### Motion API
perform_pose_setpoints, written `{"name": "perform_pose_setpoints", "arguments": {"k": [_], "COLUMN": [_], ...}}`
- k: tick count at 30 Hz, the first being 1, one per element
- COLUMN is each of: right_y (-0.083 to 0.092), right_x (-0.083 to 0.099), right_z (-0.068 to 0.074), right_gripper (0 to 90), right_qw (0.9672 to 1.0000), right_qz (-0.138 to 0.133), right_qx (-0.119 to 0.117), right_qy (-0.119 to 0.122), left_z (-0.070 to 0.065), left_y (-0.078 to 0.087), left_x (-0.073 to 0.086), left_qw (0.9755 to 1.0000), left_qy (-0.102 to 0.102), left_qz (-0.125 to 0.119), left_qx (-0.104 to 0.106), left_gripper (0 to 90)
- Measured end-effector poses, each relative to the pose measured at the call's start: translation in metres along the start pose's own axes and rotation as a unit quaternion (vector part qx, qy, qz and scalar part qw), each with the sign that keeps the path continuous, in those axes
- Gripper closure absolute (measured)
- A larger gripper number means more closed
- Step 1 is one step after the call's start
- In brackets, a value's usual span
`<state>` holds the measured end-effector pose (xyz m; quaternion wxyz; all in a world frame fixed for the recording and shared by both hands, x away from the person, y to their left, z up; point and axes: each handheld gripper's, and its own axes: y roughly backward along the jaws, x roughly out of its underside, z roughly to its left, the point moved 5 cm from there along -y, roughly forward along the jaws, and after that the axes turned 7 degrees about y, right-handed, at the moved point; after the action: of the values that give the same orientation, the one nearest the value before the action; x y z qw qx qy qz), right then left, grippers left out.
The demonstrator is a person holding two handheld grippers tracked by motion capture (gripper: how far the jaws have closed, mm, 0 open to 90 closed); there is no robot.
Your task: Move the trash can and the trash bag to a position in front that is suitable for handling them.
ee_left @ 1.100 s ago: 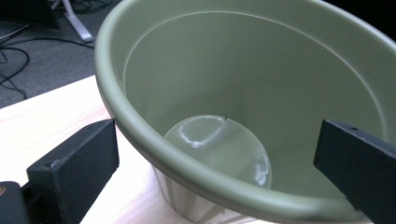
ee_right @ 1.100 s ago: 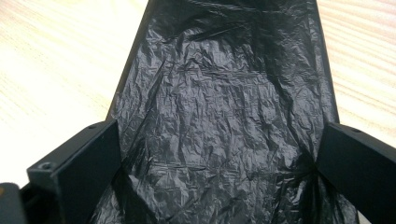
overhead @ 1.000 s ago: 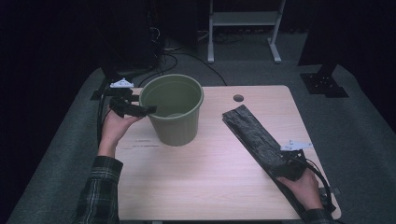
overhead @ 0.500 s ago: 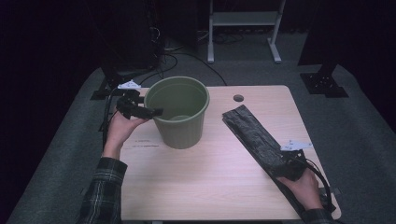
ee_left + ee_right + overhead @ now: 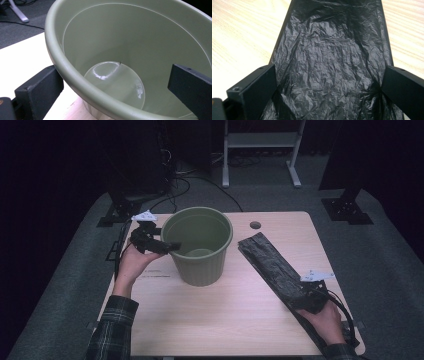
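A green plastic bin (image 5: pixel 200 266) stands upright and empty on the wooden table (image 5: pixel 225 320), left of the middle. My left gripper (image 5: pixel 171 246) straddles its left rim: in the left gripper view (image 5: pixel 113 72) one jaw is outside the wall, the other inside, set wide apart, and the bin's rim (image 5: pixel 53 50) runs between them. A folded black plastic bag (image 5: pixel 270 262) lies diagonally on the right half of the table. My right gripper (image 5: pixel 306 295) is at the bag's near end, open, with the crinkled bag (image 5: pixel 329 50) lying between its jaws (image 5: pixel 327 72).
A small round hole (image 5: pixel 255 225) sits in the tabletop behind the bin. A faint printed label (image 5: pixel 155 275) lies by the left hand. Dark carpet surrounds the table, with cables and a white metal stand (image 5: pixel 260 140) at the back.
The bin has slid to the right and slightly nearer, with my left gripper moving along at its rim. The right gripper and the bag have stayed put.
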<state>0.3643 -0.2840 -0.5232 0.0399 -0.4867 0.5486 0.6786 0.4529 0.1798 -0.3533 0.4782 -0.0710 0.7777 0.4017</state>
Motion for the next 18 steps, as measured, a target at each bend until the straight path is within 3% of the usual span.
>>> {"name": "perform_pose_setpoints", "arguments": {"k": [18], "right_y": [0.0], "right_x": [0.0], "right_z": [0.0], "right_gripper": [0.0], "right_qw": [1.0], "right_qz": [0.0], "right_qx": [0.0], "right_qy": [0.0], "left_z": [-0.045], "left_y": [0.002], "left_x": [0.014], "left_qw": [0.9992], "left_qy": [-0.026], "left_qz": [0.011], "left_qx": [0.029], "left_gripper": [0.0]}}
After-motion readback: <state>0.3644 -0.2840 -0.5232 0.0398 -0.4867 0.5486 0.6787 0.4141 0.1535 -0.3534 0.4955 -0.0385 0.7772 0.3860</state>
